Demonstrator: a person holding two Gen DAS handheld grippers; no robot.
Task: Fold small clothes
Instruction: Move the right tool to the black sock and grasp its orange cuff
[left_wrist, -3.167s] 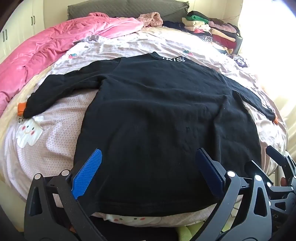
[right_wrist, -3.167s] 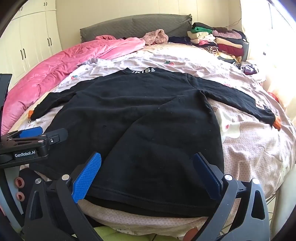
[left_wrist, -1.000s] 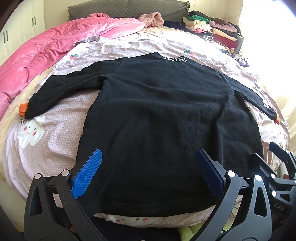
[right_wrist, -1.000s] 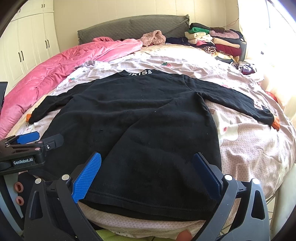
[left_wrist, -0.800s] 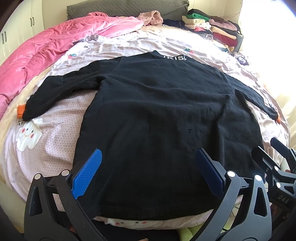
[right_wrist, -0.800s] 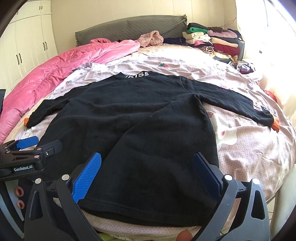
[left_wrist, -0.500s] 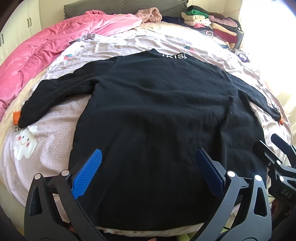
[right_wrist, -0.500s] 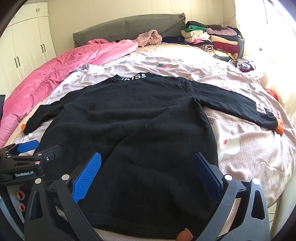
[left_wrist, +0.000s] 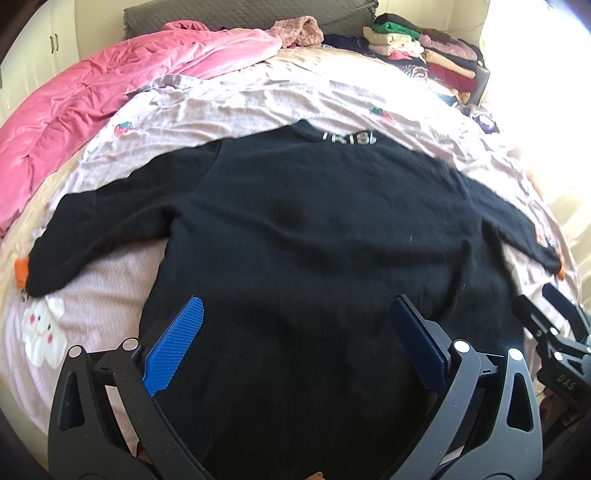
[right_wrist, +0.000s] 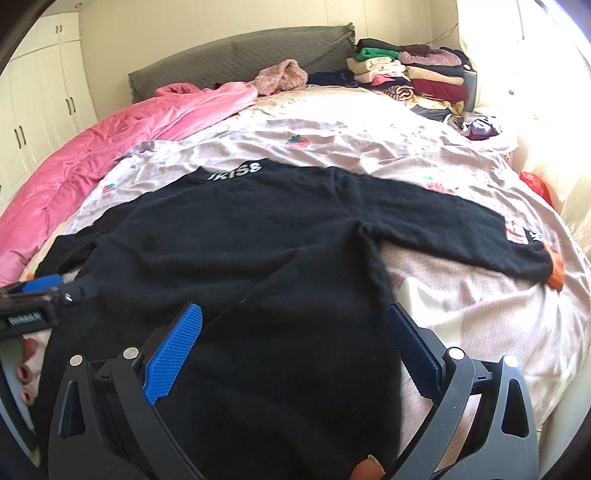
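Nearest the cameras, both tools hang over the hem end of the black sweater (left_wrist: 317, 236), which lies spread flat, back up, on the pale pink bedsheet (right_wrist: 480, 317). The left gripper (left_wrist: 295, 339) has its jaws spread wide with nothing between them, poised above the sweater's lower body toward its left hem corner; the right gripper (right_wrist: 291, 343) is likewise wide apart and empty, over the lower body near the right side seam. Each is angled forward and slightly down along the garment's length, above the cloth rather than pressing into it as far as can be told. The sweater looks like a soft, fairly thick knit: light, limp, likely to sag and drag on the sheet rather than slide, and in no way fragile. It should grip well between the ribbed blue pads (left_wrist: 173, 350). The sensible holds seem to be the two hem corners, or a sleeve cuff, pinching both layers so that the fold carries evenly. Further from the hem, the left sleeve (left_wrist: 103, 221) runs out to an orange cuff (left_wrist: 21, 271), and the right sleeve (right_wrist: 461, 225) reaches its own orange cuff toward the sheet's edge. Beyond the sweater's lettered collar (right_wrist: 234, 171) lie a pink quilt (right_wrist: 122, 133), a grey headboard (right_wrist: 236, 62) and a stack of folded clothes (right_wrist: 413, 77).
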